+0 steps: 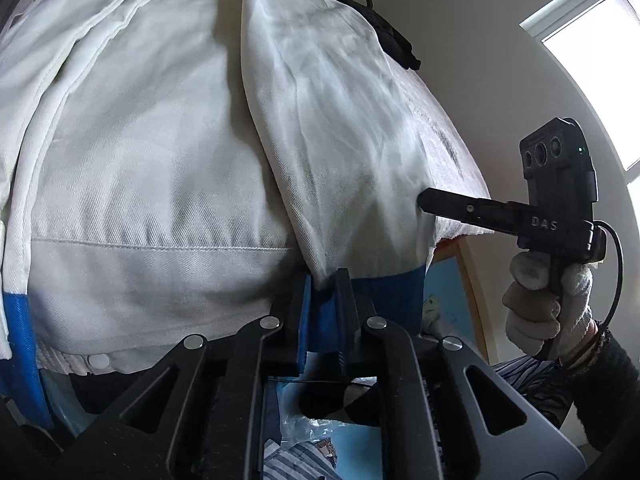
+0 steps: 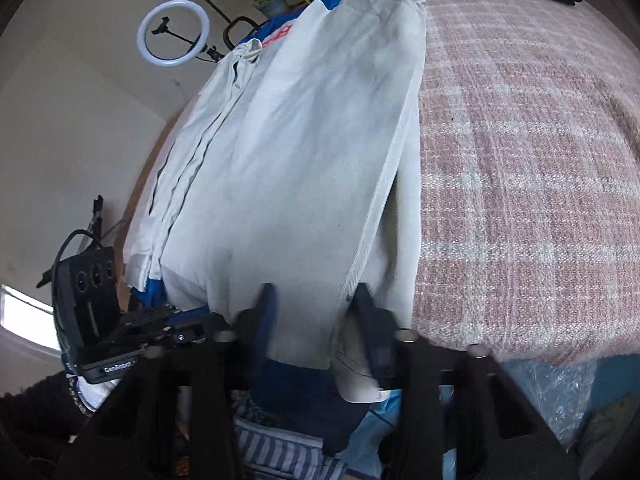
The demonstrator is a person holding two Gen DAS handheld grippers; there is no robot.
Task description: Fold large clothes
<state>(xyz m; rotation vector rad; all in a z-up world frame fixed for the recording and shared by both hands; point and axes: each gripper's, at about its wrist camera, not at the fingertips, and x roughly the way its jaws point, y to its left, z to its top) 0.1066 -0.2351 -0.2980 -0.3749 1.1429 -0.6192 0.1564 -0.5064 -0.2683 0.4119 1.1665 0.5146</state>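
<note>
Left hand-held gripper (image 1: 322, 300): jaws nearly together, pinching blue ribbed cuff (image 1: 360, 304) of white cotton jacket (image 1: 160, 152) at near bed edge. Right hand-held gripper (image 2: 314, 312): jaws narrowed around white hem fold, blurred; cannot tell if pads press cloth. White-gloved hand (image 1: 540, 304) carries it. Jacket lies flat, lengthwise along pink-and-white checked woven bedspread (image 2: 520, 160), sleeve folded over body. Room: round ring light on stand (image 2: 170, 32), bright window (image 1: 592, 92), pale walls, black garment (image 1: 394, 36) at far bed end.
</note>
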